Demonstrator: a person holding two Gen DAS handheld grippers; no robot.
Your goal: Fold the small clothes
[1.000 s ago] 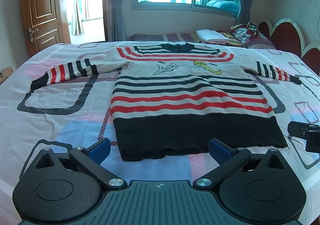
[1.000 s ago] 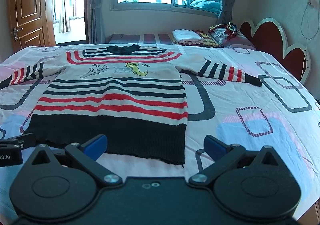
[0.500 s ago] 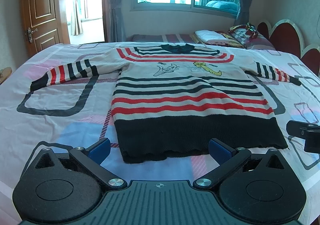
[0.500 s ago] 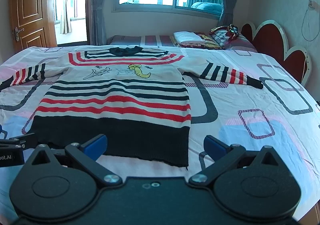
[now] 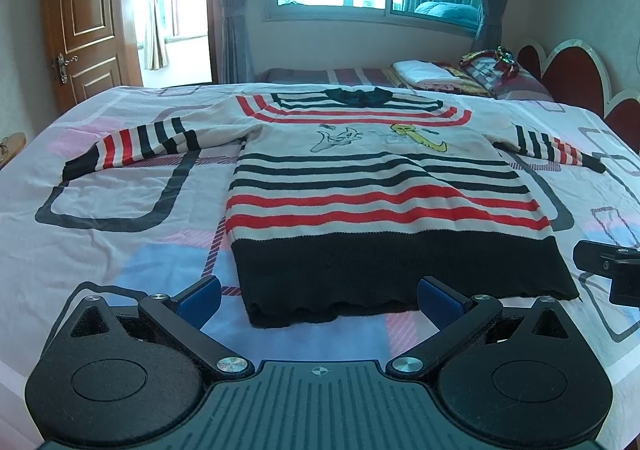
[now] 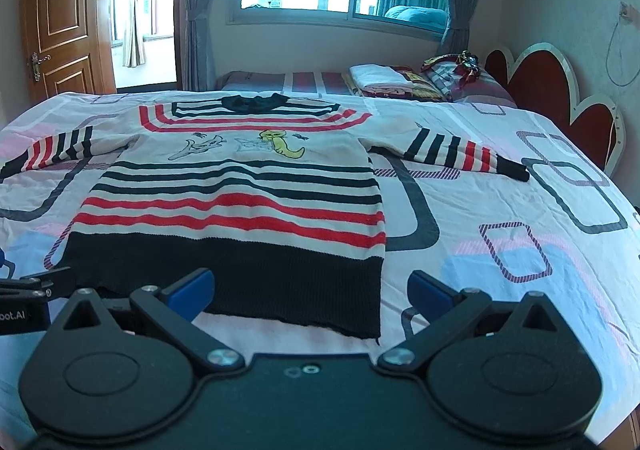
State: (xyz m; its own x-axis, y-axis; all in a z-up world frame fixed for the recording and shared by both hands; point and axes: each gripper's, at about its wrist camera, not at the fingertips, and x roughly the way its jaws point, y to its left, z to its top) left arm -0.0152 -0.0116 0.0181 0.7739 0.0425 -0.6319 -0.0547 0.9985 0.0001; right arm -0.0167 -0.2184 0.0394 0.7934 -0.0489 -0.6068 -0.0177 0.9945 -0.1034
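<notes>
Sweater spread flat, both tools open

Door (image 5: 82,16) stands at far left. On the bed (image 5: 120,234), a striped sweater (image 5: 372,194) lies flat, front up, sleeves stretched out to either side, its black hem nearest the cameras. The left tool (image 5: 319,300) hovers just short of the hem's left part, jaws wide apart and empty. The right tool (image 6: 310,290) sits before the hem's right corner, likewise spread and empty. Folded bedding (image 6: 384,80) rests by the red headboard (image 6: 548,90) at right.
</notes>
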